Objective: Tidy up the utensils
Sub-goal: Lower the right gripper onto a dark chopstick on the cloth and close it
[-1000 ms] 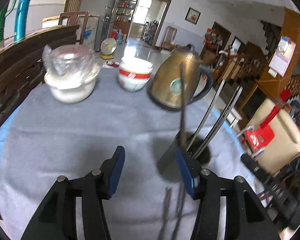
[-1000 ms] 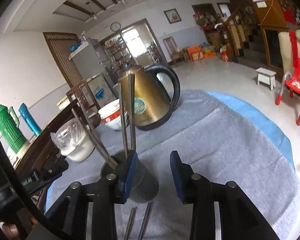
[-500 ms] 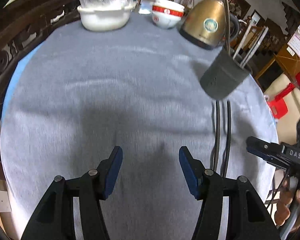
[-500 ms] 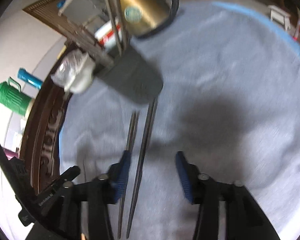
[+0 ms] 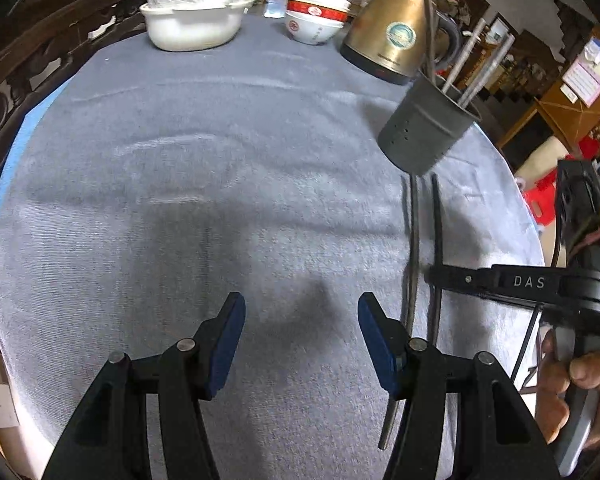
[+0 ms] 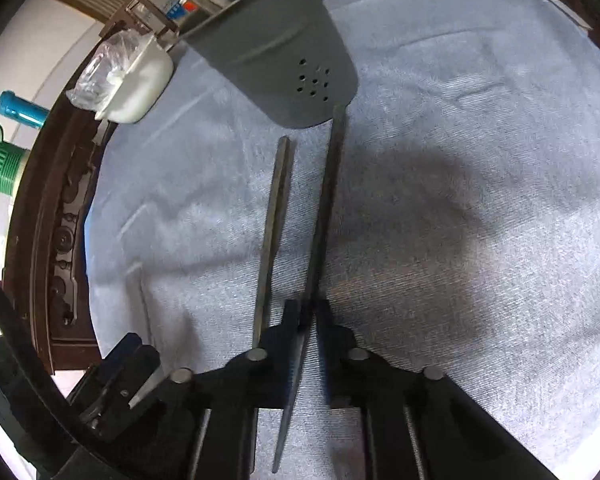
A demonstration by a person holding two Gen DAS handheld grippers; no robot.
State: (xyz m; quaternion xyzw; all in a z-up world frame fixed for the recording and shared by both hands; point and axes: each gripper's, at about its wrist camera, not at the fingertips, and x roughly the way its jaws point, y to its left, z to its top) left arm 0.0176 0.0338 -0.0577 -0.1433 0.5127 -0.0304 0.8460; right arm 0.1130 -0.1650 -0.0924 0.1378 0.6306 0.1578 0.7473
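Two chopsticks [image 6: 274,236] lie on the counter [image 6: 480,200]; my right gripper [image 6: 309,316] jaws are pinched onto the right-hand one [image 6: 324,216], holder [image 6: 276,60] just ahead. Left gripper [image 5: 300,320] jaws hang half open, empty. I'd lift it level so it doesn't pivot.

The bench [image 5: 180,200] cloth lies bare across the centre and left of the left wrist frame, wide enough for a gripper. Along the far edge stand a tub [image 5: 194,28], bowls [image 5: 314,20] and kettle [image 5: 396,38]. At right, the holder [image 5: 424,128] and two chopsticks [image 5: 414,248] crowd the cloth, with the right gripper [image 5: 432,276] reaching across them.
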